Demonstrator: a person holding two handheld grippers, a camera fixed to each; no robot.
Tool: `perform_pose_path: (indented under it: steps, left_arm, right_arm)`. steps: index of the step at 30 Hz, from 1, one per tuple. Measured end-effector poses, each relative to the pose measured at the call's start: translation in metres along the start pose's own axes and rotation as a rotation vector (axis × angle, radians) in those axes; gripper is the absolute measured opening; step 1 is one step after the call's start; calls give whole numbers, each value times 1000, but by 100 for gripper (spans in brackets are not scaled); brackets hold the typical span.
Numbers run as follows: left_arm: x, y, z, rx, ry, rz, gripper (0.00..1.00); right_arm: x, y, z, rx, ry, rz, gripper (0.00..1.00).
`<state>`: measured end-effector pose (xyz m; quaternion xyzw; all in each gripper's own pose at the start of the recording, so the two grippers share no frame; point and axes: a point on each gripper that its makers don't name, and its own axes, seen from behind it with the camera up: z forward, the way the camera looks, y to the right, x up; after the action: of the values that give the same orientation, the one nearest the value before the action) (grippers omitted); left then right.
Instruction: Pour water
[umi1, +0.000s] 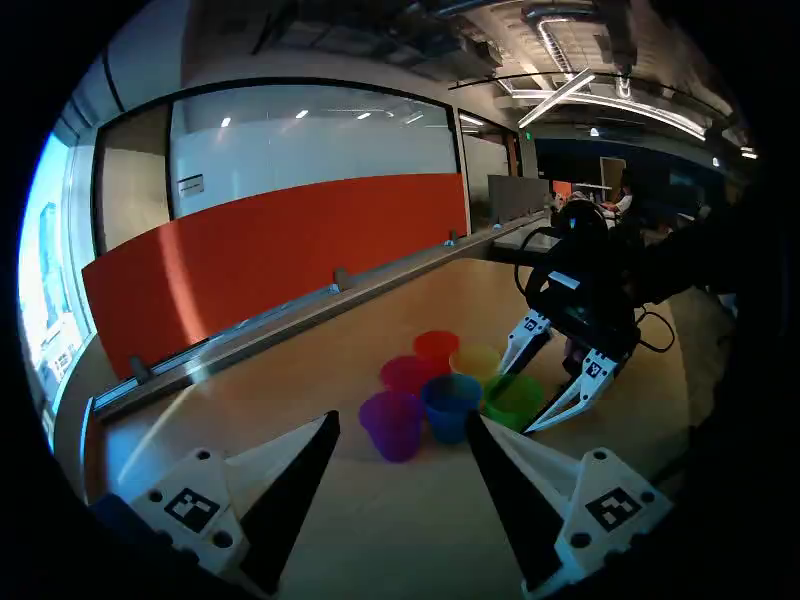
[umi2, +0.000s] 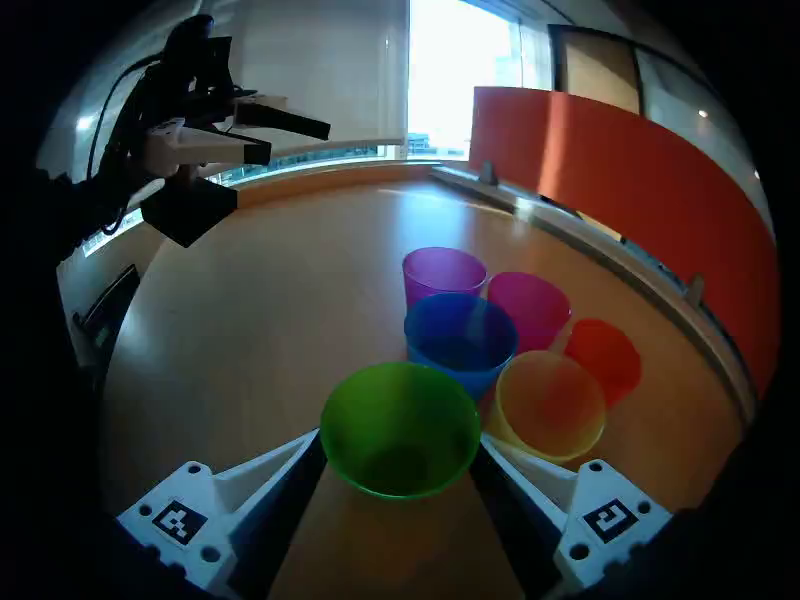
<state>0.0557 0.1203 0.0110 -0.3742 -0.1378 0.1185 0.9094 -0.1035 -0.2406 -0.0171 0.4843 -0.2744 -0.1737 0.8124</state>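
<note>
Several coloured plastic cups stand clustered on the wooden table (umi2: 250, 300). The green cup (umi2: 400, 430) stands upright between the fingers of my right gripper (umi2: 398, 440), which is open with a finger close on each side of the cup. Behind it are a blue cup (umi2: 460, 335), a purple cup (umi2: 443, 272), a magenta cup (umi2: 530, 300), a yellow cup (umi2: 550, 400) and a red cup (umi2: 603, 352). My left gripper (umi1: 400, 425) is open and held above the table, short of the purple cup (umi1: 392, 428). In the left gripper view the right gripper (umi1: 520, 400) flanks the green cup (umi1: 513, 398).
An orange partition (umi1: 290, 250) with a metal rail (umi1: 300, 315) runs along the table's far edge. A bright window (umi2: 450, 80) lies beyond the table. Black cables (umi1: 650, 330) trail behind the right gripper. Bare tabletop (umi1: 400, 520) lies in front of the cups.
</note>
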Motion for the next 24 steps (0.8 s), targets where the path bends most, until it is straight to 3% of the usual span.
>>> perform_pose_path:
  steps: [4,12,24]
  left_arm:
    - [-1,1,-1,1,-2,1,93]
    - [-2,0,-1,0,-3,-2,93]
    - [3,6,3,-10,3,9,93]
  right_arm:
    - [0,2,0,-5,1,7,90]
    - [6,-1,-3,9,21,15,89]
    - [15,-2,-24,2,50,-4,89]
